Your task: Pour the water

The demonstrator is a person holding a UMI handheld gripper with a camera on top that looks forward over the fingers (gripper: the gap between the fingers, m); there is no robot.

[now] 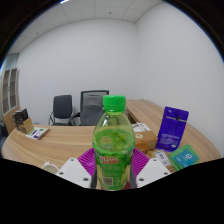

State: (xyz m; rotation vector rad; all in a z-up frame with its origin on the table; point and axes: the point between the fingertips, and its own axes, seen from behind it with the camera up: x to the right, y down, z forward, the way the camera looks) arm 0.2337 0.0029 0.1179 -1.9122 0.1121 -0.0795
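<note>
Fingers [78, 170] with magenta pads clamp both sides of an upright green-capped clear plastic bottle [113, 145] with a pink label, held above a wooden table [60, 140]; purple carton [172, 128] stands beyond, right; two black chairs [80, 107] behind.

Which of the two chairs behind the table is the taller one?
The mesh-backed chair, directly beyond the green bottle held between the fingers of the gripper. Its back rises higher than the darker chair beside it.
</note>
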